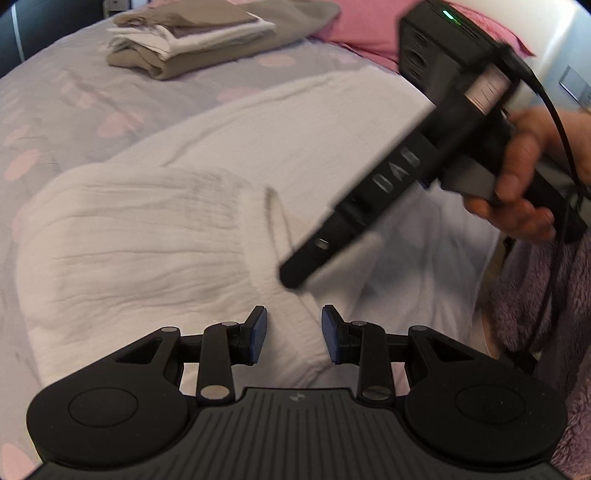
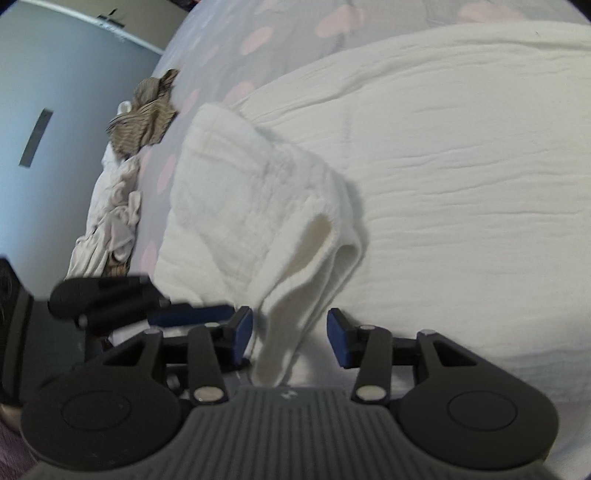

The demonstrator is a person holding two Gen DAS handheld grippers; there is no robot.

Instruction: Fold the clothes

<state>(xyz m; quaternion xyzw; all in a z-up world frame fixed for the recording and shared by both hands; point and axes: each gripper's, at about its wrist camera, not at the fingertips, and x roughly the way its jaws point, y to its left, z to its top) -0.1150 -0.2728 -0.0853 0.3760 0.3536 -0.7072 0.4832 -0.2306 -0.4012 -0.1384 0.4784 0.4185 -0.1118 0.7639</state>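
A white crinkled garment lies spread on the bed, with one sleeve folded across its body. My left gripper hovers low over the garment's thick edge band. Its blue pads stand apart, the band runs between them, and neither pad presses on it. In the right wrist view the folded sleeve ends in a looped cuff that hangs between the pads of my right gripper, with a gap on both sides. The right gripper, held by a hand, points down at the garment just ahead of the left one.
The bedspread is grey with pink hearts. A stack of folded clothes sits at the far side near a pink pillow. Crumpled clothes and a striped brown garment lie along the bed's edge. Purple fuzzy fabric is at the right.
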